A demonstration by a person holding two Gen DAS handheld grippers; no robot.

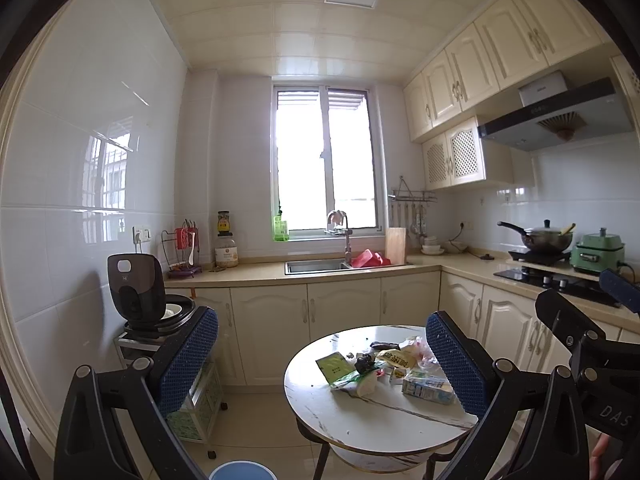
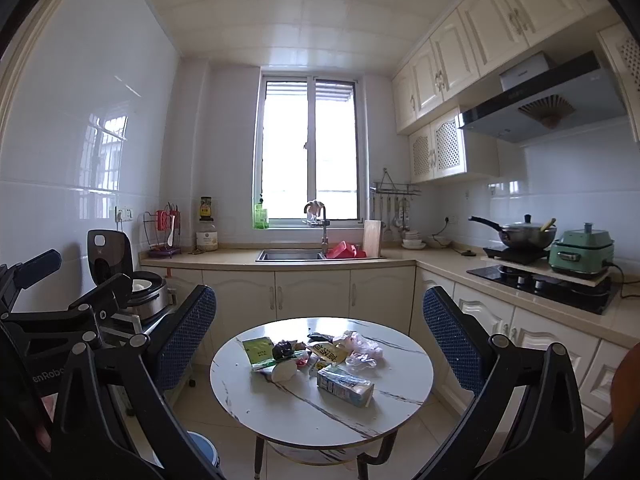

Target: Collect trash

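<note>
A round white marble-look table (image 1: 372, 416) (image 2: 280, 412) holds a heap of trash: a green sachet (image 1: 333, 365) (image 2: 258, 350), a drink carton (image 1: 426, 387) (image 2: 344, 385), a yellow wrapper (image 1: 394, 358) (image 2: 329, 353), a crumpled clear plastic bag (image 2: 362, 354) and a black scrap (image 1: 363, 363) (image 2: 283, 349). My left gripper (image 1: 322, 354) is open, held back from the table with nothing between its blue pads. My right gripper (image 2: 320, 328) is open too, empty, also short of the table. A blue bin (image 1: 242, 471) (image 2: 202, 450) stands on the floor at the table's left.
Cream cabinets and a counter run along the back and right walls, with a sink (image 1: 316, 266), a red basin (image 1: 370, 259), a hob with a pan (image 2: 524, 236) and a green cooker (image 2: 582, 252). A rice cooker (image 1: 138, 292) sits on a rack at left.
</note>
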